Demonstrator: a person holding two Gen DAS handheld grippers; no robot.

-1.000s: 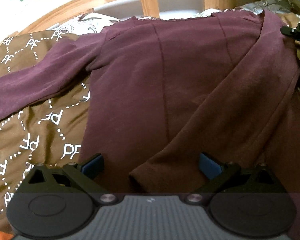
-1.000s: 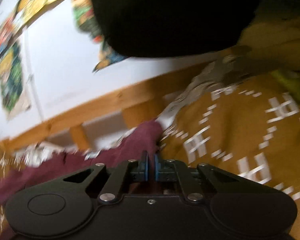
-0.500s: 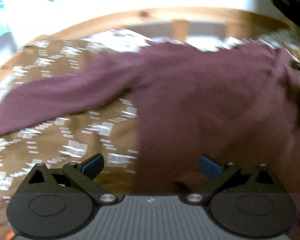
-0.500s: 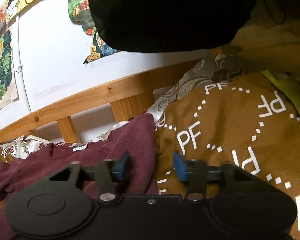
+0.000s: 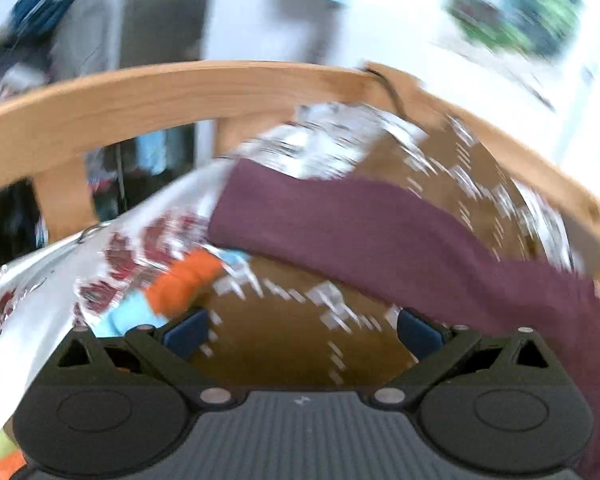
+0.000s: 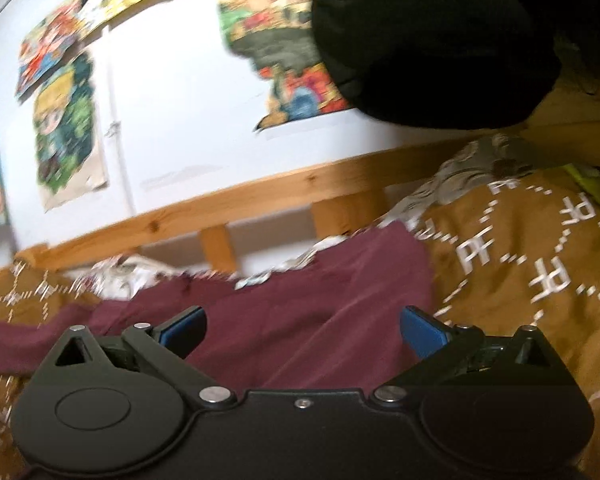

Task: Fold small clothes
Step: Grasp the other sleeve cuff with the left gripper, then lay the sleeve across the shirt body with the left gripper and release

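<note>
Right wrist: right gripper point(image 6: 302, 330) opening, empty, over maroon top point(image 6: 300, 320) — left gripper point(image 5: 300, 330) spread.

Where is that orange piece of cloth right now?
In the left wrist view, the orange cloth lies lower left, beside light blue fabric, just left of the maroon sleeve.

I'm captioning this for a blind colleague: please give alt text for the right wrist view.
The right gripper, jaws opening and holding nothing, hovers over a maroon top spread on a brown patterned blanket. Behind stands a wooden bed rail.
</note>
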